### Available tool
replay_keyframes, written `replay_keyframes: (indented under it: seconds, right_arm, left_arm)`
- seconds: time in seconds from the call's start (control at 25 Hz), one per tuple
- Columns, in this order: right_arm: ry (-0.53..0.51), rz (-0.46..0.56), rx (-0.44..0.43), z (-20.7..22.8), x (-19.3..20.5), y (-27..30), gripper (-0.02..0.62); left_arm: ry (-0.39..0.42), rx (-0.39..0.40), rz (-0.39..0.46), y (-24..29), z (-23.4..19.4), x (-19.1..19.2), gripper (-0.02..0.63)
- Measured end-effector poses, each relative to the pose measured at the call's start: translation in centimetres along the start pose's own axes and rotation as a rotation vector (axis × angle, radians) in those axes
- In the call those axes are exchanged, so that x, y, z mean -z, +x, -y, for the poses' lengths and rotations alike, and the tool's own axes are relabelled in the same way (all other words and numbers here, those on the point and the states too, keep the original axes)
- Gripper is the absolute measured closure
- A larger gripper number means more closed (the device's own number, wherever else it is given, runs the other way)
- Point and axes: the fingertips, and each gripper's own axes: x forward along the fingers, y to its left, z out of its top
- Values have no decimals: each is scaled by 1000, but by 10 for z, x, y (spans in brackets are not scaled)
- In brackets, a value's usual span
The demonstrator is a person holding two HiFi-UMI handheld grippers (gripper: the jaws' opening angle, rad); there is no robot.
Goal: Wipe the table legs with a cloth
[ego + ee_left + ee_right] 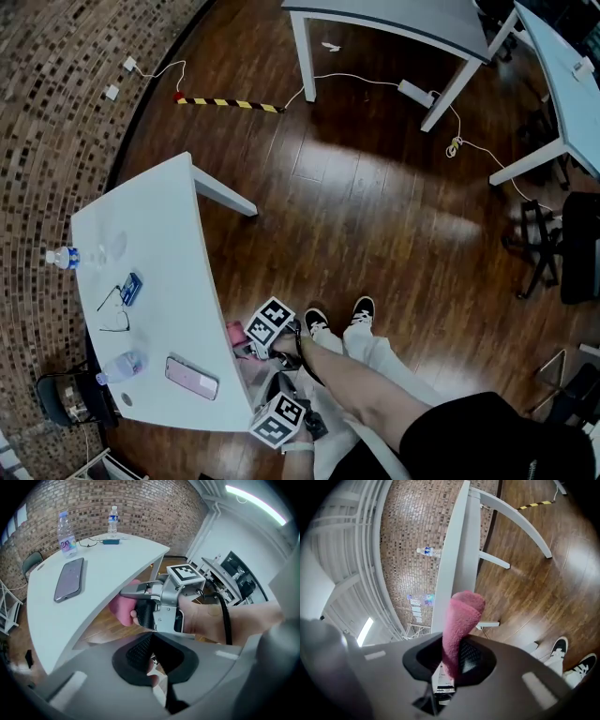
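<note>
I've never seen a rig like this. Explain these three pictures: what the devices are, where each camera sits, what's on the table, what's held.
A person holds a two-jaw gripper in each hand. One picture looks down from their head; the other two come from cameras riding on the grippers. On the white table are a phone, glasses and two water bottles. The right gripper is clamped on a pink cloth; whether the left gripper is open is unclear.
</note>
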Motion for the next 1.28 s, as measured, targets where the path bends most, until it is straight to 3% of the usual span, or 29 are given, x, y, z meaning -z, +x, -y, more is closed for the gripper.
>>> replay_keyframes:
  seconds: [0.32,0.72,1.0,1.28]
  right_arm:
    - [-7,-15,13,18,-88,-30,548]
    - [20,84,29,44,-250,-96,548]
    - [-1,123,22,52,-341,-137,548]
    - [10,106,-23,59,-419,-162,548]
  left_arm:
    - [-52,45,41,47,34,-81,609]
    - [11,70,46,98,95,-215,609]
    - [35,31,51,126,133,-279,609]
    - [-44,-57,63,156,158,-337,609]
